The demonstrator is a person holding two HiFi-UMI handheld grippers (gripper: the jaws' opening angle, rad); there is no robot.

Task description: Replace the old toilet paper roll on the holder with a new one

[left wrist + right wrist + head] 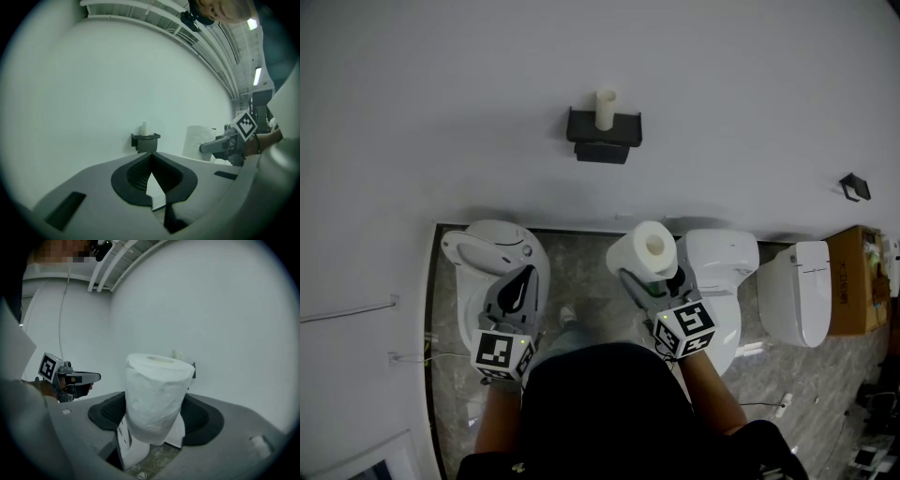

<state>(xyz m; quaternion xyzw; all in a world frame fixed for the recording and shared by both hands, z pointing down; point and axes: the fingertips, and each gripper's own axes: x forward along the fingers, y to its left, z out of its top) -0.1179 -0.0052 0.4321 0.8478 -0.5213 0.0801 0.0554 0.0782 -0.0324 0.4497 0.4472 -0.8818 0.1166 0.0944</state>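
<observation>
Upright, the new roll (157,397) sits pinched between right gripper (157,411) jaws; left gripper (151,161) jaws are pressed together.

Soft crinkled paper roll (154,399); glossy ceramic toilet (724,255) (floor (586,272) marbled stone).

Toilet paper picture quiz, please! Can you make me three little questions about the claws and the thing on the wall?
1. True or false: the left claw is shut and empty.
2. What does the right claw hold? A) a full toilet paper roll B) a brush C) a cup
3. Fill in: the bare cardboard tube stands upright on the black ____.

Key: 1 true; 2 A; 3 holder.
</observation>
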